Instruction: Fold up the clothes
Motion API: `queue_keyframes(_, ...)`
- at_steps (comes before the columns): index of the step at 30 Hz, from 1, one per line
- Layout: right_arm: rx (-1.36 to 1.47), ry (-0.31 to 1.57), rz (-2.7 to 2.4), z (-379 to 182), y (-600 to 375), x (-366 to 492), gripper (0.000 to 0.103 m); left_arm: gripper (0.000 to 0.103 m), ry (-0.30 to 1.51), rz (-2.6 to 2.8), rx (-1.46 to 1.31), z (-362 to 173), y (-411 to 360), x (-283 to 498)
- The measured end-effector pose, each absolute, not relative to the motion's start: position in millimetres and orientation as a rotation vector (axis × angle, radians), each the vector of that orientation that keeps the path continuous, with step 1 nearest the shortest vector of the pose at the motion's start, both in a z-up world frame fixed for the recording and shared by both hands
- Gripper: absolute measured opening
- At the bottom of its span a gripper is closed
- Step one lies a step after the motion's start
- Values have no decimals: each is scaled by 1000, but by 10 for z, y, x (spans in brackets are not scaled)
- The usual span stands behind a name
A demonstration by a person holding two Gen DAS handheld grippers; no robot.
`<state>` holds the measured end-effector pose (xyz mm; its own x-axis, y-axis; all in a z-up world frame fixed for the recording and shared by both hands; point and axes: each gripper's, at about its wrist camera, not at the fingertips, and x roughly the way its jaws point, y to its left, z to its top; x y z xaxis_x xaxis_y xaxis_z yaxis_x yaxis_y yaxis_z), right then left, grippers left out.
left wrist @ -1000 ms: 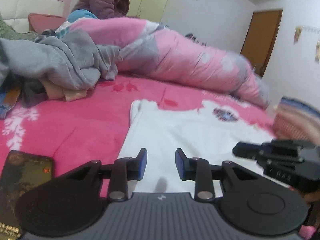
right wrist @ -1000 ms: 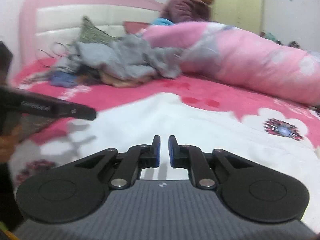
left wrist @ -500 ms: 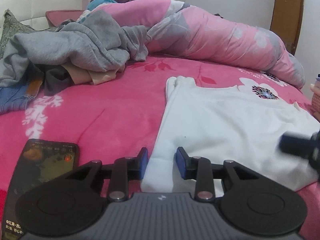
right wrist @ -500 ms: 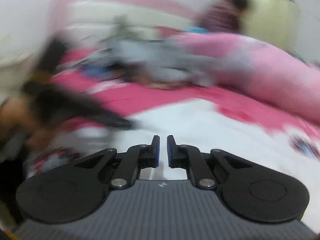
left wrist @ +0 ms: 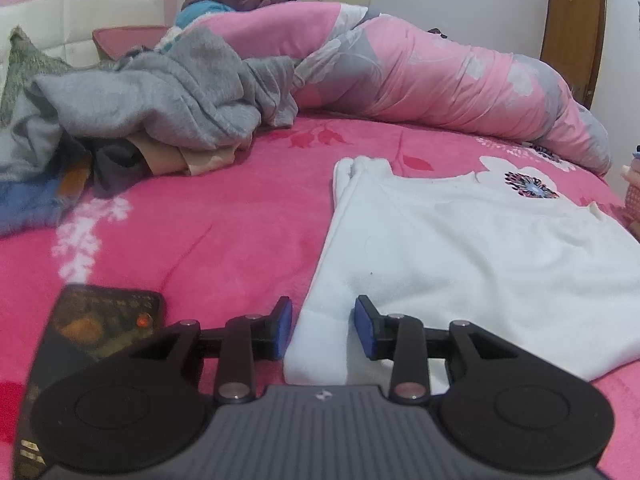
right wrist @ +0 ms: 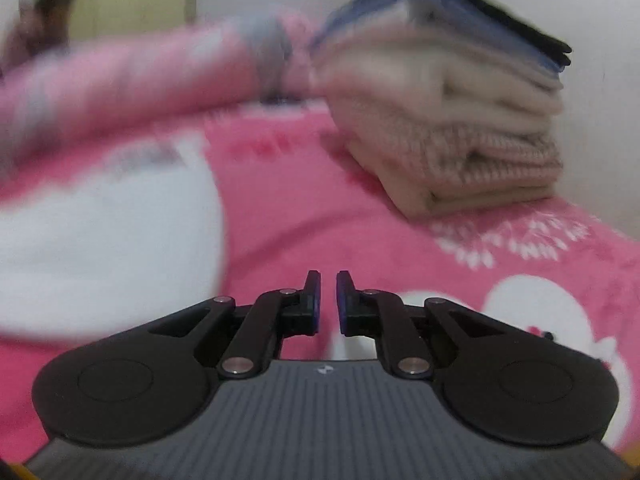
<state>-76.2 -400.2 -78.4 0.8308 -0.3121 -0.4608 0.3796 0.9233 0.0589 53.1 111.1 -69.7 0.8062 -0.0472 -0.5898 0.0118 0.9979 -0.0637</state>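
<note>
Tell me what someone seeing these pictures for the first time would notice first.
The white top spread flat on the hot-pink bedspread, its near corner between the opening jaws of the left gripper. Behind it lies a rumpled heap of grey clothes and a long pink quilt roll. In the blurred right view, a neat stack of folded clothes stands beyond the shut right gripper.
</note>
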Motion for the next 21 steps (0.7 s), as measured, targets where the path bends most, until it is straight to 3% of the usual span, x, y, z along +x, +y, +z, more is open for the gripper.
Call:
queue_keyframes(8,39,416,24,-719,-3178,-341,8,40,568,-87,5,-457,821,434)
queue_keyframes(21,-125,505,218,-594,-2470,348,7,38,628,-122,25,-753,643,852)
